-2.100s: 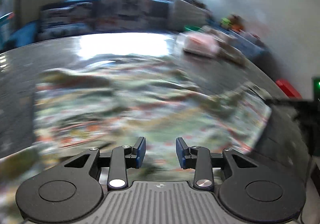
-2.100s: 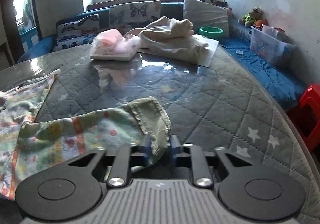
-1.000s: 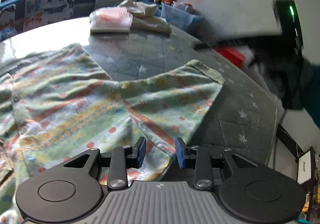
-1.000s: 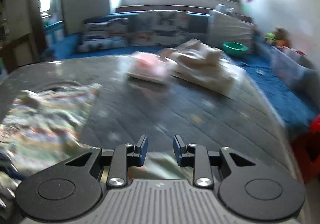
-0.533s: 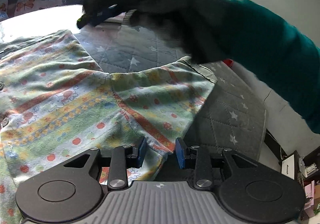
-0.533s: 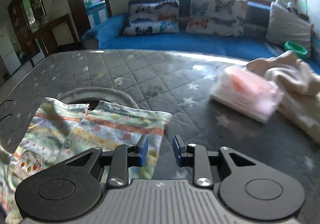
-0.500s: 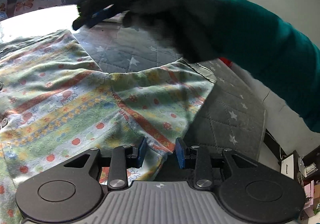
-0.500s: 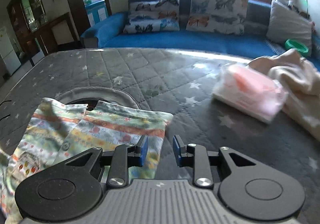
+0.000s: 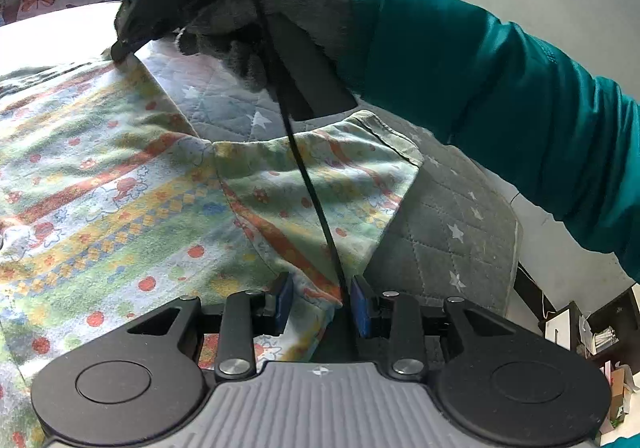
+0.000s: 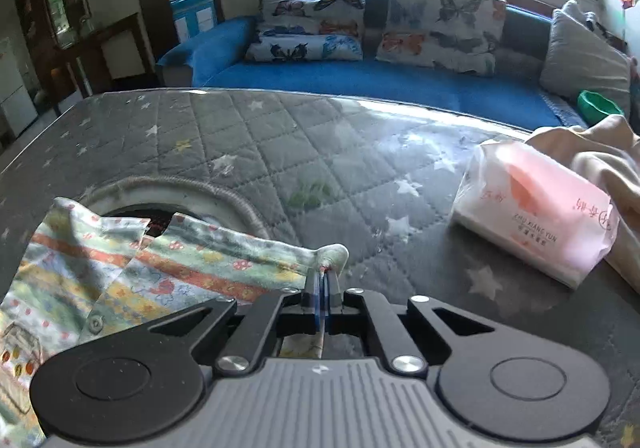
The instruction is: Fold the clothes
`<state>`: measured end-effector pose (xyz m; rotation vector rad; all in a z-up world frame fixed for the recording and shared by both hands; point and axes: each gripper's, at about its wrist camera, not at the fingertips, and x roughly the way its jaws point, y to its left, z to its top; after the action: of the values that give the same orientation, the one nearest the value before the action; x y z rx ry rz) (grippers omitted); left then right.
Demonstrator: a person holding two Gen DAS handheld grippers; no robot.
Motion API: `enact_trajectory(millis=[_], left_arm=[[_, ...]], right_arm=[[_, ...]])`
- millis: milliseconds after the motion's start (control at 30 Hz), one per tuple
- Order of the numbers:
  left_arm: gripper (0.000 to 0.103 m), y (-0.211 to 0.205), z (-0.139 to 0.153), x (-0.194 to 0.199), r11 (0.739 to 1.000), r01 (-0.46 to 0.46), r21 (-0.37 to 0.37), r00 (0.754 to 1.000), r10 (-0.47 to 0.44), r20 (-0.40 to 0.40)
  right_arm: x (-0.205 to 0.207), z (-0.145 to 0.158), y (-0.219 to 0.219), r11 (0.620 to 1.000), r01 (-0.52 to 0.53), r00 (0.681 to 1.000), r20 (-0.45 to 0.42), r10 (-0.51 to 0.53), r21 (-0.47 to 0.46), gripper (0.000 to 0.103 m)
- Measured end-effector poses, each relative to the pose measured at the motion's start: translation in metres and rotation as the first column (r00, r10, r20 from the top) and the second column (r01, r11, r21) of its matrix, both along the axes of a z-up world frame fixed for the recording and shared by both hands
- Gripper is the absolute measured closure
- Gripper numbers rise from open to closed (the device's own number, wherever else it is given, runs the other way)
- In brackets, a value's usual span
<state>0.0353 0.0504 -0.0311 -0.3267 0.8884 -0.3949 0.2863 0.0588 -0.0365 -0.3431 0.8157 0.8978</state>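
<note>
Bystanders around the quilted grey table cover point(image 10: 256, 143)
A pink tissue pack point(image 10: 536, 207) lies on the cover's right side, touching a cream cloth point(image 10: 608, 163); beyond the cover, a blue sofa point(image 10: 360, 79) holds butterfly cushions point(image 10: 440, 27) and a green bowl point(image 10: 598, 103)

The shirt point(image 9: 120, 199) is being cut off by the left edge in both views. The right gripper's point(image 10: 322, 284) tips are being hidden by a gloved hand point(image 9: 248, 15) in the left view.

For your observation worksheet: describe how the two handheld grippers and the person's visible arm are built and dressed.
Each gripper has black linkage arms, blue finger pads, round black discs and a ribbed grey body. The arm wears a teal sleeve and fuzzy grey glove; a black cable hangs down.
</note>
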Motion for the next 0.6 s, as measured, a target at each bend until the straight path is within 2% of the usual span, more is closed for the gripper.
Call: enact_trajectory(millis=[100,267,333,467,600], left_arm=[[0.068,0.0,0.0,-0.001,1.0,-0.001,-0.005,1.0,0.001,0.002],[0.067,0.006,0.002,-0.003,1.0,-0.02,-0.01,1.0,0.02,-0.004],[0.063,0.011,0.005,-0.006,0.999,-0.035,0.003,0.999,0.035,-0.003],[0.059,0.034,0.012,-0.019,0.995,-0.094,0.023,0.996,0.094,0.007],[0.056,0.062,0.025,-0.037,0.986,-0.165,0.027,0.986,0.164,0.032]], right_arm=[[0.001,-0.004,0.001,1.0,0.003,1.0,0.013,-0.003,-0.012,0.099],[-0.005,0.011,-0.002,1.0,-0.006,0.999,0.048,0.006,-0.011,0.088],[-0.01,0.017,-0.003,1.0,-0.022,0.998,0.056,0.022,-0.006,0.074],[-0.025,0.03,0.001,0.997,-0.076,0.995,0.059,0.075,0.012,0.072],[-0.045,0.03,0.015,0.99,-0.139,0.989,0.051,0.138,0.017,0.071]])
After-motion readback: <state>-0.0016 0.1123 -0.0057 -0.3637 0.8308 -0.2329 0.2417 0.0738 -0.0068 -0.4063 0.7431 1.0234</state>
